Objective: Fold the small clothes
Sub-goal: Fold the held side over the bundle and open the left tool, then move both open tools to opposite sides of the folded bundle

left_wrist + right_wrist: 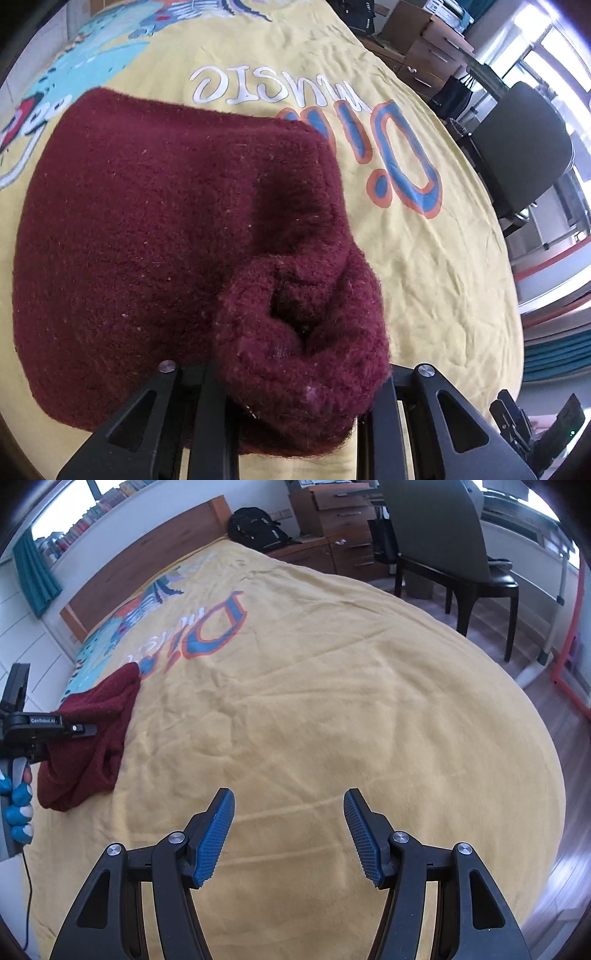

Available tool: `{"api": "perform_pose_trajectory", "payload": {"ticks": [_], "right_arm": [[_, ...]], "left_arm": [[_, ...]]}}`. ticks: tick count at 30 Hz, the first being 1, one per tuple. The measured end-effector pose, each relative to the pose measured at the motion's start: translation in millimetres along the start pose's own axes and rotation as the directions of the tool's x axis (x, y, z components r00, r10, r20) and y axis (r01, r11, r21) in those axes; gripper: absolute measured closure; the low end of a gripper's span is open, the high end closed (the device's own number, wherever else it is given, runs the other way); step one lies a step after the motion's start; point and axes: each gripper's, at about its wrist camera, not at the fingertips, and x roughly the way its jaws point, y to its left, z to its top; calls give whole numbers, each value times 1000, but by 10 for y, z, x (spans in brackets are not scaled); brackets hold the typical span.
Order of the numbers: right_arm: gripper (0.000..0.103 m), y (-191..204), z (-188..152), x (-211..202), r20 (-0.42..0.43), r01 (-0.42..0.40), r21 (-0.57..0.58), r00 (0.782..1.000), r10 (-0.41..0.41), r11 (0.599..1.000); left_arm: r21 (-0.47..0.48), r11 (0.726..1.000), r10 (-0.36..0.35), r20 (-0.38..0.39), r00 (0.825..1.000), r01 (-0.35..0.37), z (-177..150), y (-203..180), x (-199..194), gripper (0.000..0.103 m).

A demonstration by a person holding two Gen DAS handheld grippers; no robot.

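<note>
Maroon sweater (155, 229) bunched between the fingers of the left claw (299, 398), clamped tight, rest of it spread ahead and to the left on the yellow blanket (424, 258). Right claw (289, 834) spread wide, nothing between the blue pads (216, 838), bare blanket just ahead. Sweater far off to its left, lifted at one end. Chair (454, 542) beyond, to the right.

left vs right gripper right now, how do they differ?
The left gripper has a bunched edge of the maroon garment between its fingers; the right gripper holds nothing. Left fingertips are buried in cloth; right blue pads are bare, spread wide above the yellow bedspread. Both are black.
</note>
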Motion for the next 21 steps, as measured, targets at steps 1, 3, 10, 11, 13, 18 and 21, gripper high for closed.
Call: {"api": "perform_pose_trajectory", "payload": {"ticks": [1, 3, 10, 11, 13, 18, 21], "right_arm": [[40, -4, -7, 0, 0, 0, 1, 1000, 0, 1000], [40, -15, -13, -7, 0, 2, 5, 1000, -2, 1000], [40, 4, -16, -66, 6, 9, 4, 1000, -9, 1000], [40, 10, -20, -77, 6, 9, 3, 1000, -9, 1000], [40, 17, -33, -113, 8, 13, 3, 1000, -13, 1000], [40, 47, -63, -238, 14, 23, -2, 1000, -23, 1000], [40, 92, -80, -319, 21, 25, -7, 999, -24, 1000]], "left_arm": [[7, 1000, 3, 1, 1000, -3, -14, -19, -1, 81], [28, 1000, 11, 10, 1000, -11, -37, -75, -23, 76], [57, 998, -23, 1, 1000, 23, -168, -206, -62, 61], [62, 998, -26, -2, 1000, 26, -190, -219, -69, 61], [73, 997, -35, -12, 999, 35, -228, -246, -79, 58], [97, 992, -81, -32, 996, 83, -312, -277, -136, 57], [96, 985, -138, -34, 990, 141, -338, -265, -240, 57]]}}
